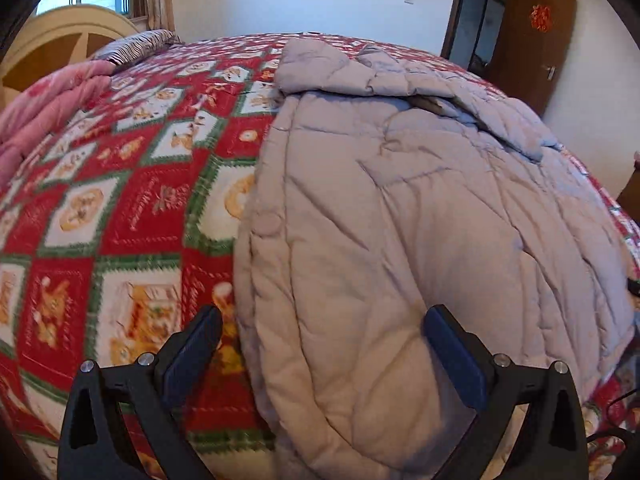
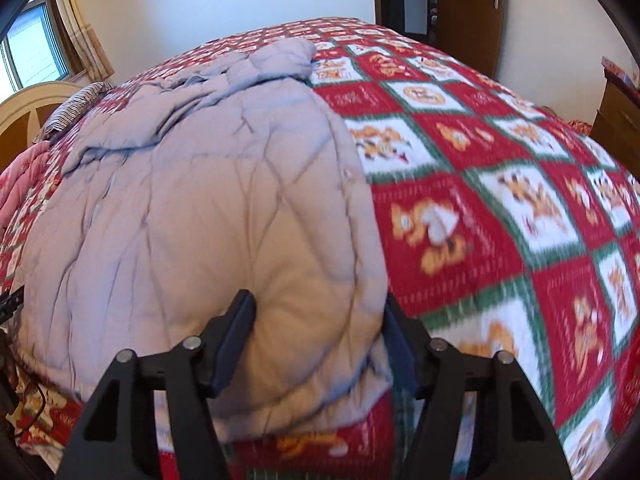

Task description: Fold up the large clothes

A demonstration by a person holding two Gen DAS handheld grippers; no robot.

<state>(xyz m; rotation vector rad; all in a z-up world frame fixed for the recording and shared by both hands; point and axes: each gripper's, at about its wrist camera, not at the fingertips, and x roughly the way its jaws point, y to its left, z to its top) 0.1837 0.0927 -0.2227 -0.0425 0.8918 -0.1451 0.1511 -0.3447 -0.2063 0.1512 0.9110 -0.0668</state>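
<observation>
A large grey-beige quilted padded coat (image 1: 400, 220) lies spread across a bed covered by a red, white and green patchwork-print bedspread (image 1: 132, 200), its hood and bunched upper part toward the far side and its rounded hem nearest both cameras. The left gripper (image 1: 324, 344), black with dark blue pads, hangs over the coat's near left edge with its fingers spread wide: the left finger (image 1: 192, 356) is over the bedspread just beside the coat, the right finger (image 1: 456, 356) over the quilted fabric, and neither is visibly pressing on it. The right gripper (image 2: 320, 336) straddles the coat's near right corner, one finger (image 2: 232, 344) on top of the padding and the other (image 2: 400, 352) at the coat's outer edge; the fabric bulges between the pads, though blur leaves it unclear whether they are already clamped on it. A folded pink quilt (image 1: 44, 108) and a striped pillow (image 1: 136, 44) lie by the cream headboard (image 1: 60, 44) under a curtained window (image 2: 32, 44). A brown wooden door (image 1: 532, 40) stands open beyond the bed.
</observation>
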